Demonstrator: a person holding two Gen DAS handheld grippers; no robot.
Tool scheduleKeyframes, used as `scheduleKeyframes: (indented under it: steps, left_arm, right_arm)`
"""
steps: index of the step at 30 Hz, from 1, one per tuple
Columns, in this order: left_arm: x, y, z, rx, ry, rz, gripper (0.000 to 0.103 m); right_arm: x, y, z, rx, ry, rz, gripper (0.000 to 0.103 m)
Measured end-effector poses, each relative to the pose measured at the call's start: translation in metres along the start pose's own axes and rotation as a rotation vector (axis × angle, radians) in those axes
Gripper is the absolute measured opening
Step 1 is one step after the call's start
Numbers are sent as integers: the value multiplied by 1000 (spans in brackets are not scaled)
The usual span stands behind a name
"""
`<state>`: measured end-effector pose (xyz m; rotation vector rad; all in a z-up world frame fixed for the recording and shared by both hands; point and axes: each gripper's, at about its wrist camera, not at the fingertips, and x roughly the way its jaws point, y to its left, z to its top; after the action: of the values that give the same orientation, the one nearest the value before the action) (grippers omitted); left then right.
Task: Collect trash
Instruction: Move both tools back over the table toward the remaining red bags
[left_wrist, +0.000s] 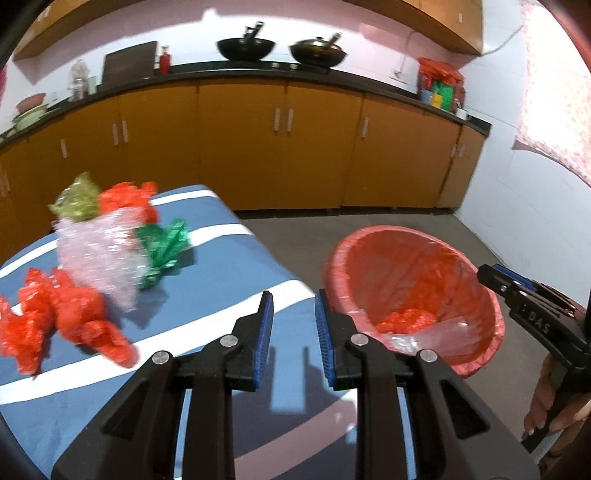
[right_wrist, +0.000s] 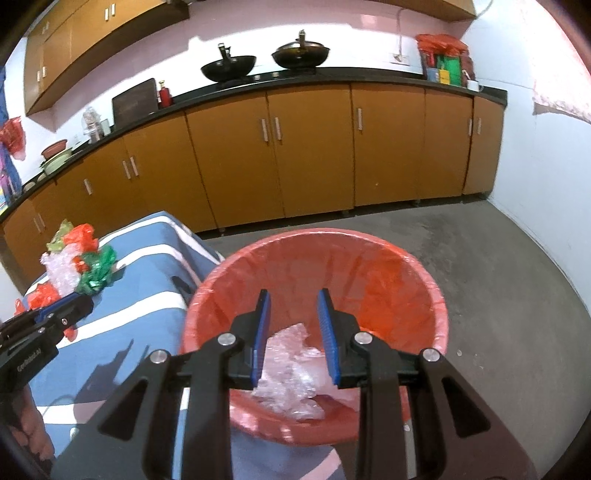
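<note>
Crumpled trash lies on the blue-and-white striped table: a red plastic piece, a clear plastic wad, a green wrapper, another red piece and a yellow-green wrapper. My left gripper hangs open over the table's right edge, empty, short of the pile. On the floor beside the table stands a bin with a red liner. It holds clear plastic and a red scrap. My right gripper is open above the bin with nothing between its pads.
Orange cabinets under a black counter line the far wall, with two woks on top. Grey floor stretches right of the bin to a white wall. A hand holds the right gripper's handle.
</note>
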<state>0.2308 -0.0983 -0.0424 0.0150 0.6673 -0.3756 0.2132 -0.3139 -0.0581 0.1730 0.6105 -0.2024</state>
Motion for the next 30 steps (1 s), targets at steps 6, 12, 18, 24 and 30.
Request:
scheduleKeyframes:
  steps: [6,12,18,24,30]
  left_arm:
    - [-20,36,-8,-33,-22,73,28]
    - [-46,77,-20,-65,-45,164,36]
    - [-74,125,-35,-126,-63,256,45]
    - [-97,174,-53,-179,-54,356,52]
    - [-112,207,-66,-217,-42,420,59]
  right_arm:
    - [-3,32,-1,-41,2,40,29]
    - [-8,68,-1,-86,2,83,34]
    - [-9,106,-3,-127,9,132,42]
    - [-5,155,-10,-173,34,200,48]
    - [0,199,-18,-206,69,266,50]
